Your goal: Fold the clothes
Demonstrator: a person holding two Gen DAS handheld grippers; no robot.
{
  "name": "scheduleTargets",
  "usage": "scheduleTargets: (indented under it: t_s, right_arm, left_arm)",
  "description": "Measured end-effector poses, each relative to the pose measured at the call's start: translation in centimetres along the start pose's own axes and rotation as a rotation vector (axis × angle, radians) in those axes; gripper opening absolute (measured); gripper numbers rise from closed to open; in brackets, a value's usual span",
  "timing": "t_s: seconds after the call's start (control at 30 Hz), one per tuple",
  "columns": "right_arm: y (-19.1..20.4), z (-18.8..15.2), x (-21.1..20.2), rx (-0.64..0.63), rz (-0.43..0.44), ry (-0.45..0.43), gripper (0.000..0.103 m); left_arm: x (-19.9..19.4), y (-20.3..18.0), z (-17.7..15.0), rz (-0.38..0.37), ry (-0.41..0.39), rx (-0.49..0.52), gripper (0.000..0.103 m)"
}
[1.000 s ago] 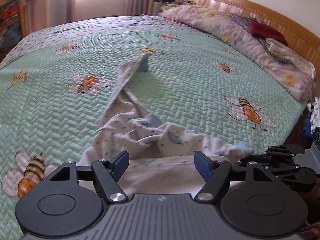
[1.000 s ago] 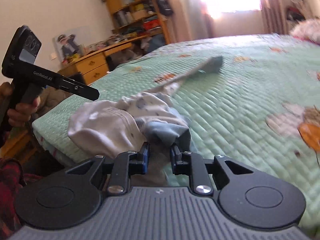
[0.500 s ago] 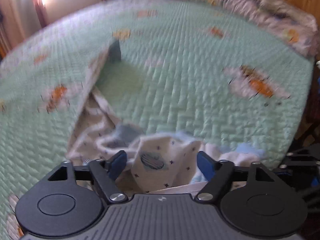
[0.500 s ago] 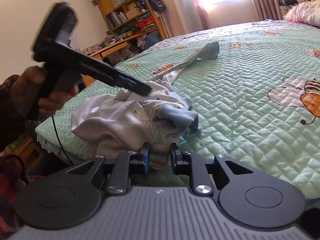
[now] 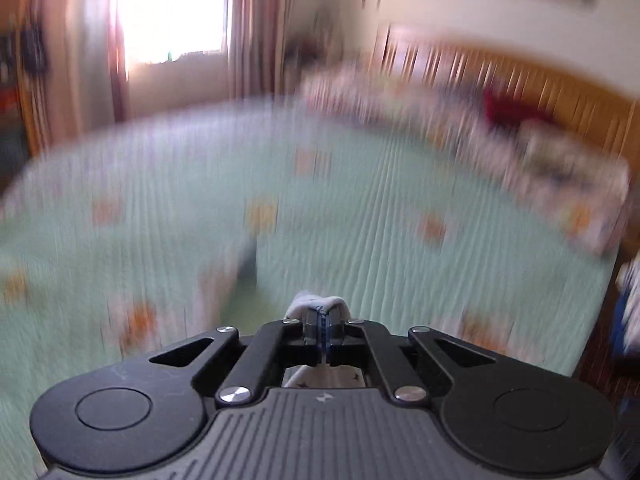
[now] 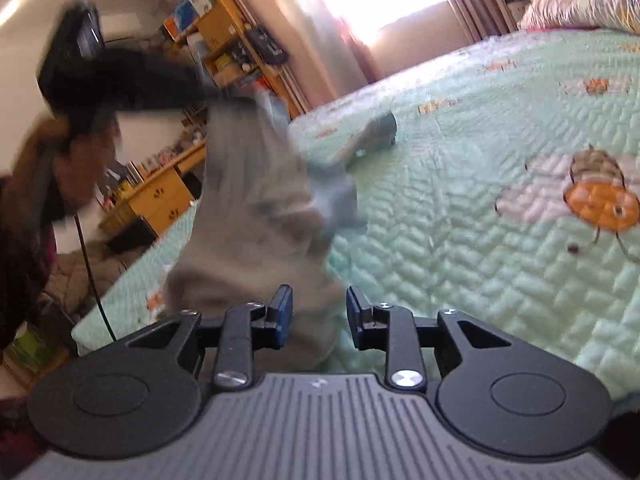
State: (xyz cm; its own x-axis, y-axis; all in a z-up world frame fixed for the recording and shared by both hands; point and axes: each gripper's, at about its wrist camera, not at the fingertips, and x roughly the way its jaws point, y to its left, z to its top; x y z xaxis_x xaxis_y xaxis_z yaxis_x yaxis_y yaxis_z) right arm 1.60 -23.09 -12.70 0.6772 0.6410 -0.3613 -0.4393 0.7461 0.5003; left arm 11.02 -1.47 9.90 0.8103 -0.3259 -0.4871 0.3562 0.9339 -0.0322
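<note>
Left gripper (image 5: 323, 330), low centre of its view, is clamped tight on a white fold of the garment (image 6: 256, 216), which hangs mid-left over the bed (image 6: 480, 240); right gripper (image 6: 319, 316) stands parted, cloth lying loose between its fingers

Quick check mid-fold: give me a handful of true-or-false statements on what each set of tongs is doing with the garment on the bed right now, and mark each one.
1. The left tongs are shut on a bit of the white garment. True.
2. The right tongs are clamped tight on the cloth. False: their fingers stand apart, with the cloth hanging between them.
3. The garment lies flat on the green quilt. False: the left tongs hold it up off the bed in a hanging bunch.
4. One blue-cuffed sleeve trails out across the quilt. True.
5. The left wrist view is sharp. False: it is heavily motion-blurred.
</note>
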Motion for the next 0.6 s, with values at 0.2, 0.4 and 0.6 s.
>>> scheduleTargets:
  t_s: [0.2,0.4,0.6]
  right_arm:
    - [-0.1,0.4,-0.6,0.02,-0.002,-0.047,0.038]
    - [-2.2,-0.5,-1.0,0.124,-0.032,-0.036,0.044]
    - [-3.4,-0.7,-1.4,0.177,-0.068,-0.04,0.048]
  left_arm:
    - [-7.1,-0.5,4.0,-0.014,-0.2,-0.023,0.001]
    - [-3.2,5.2,-7.1,0.068,0.116,-0.19,0.001]
    - [-1.9,12.5,-16.7,0.182,0.306,-0.421,0.0]
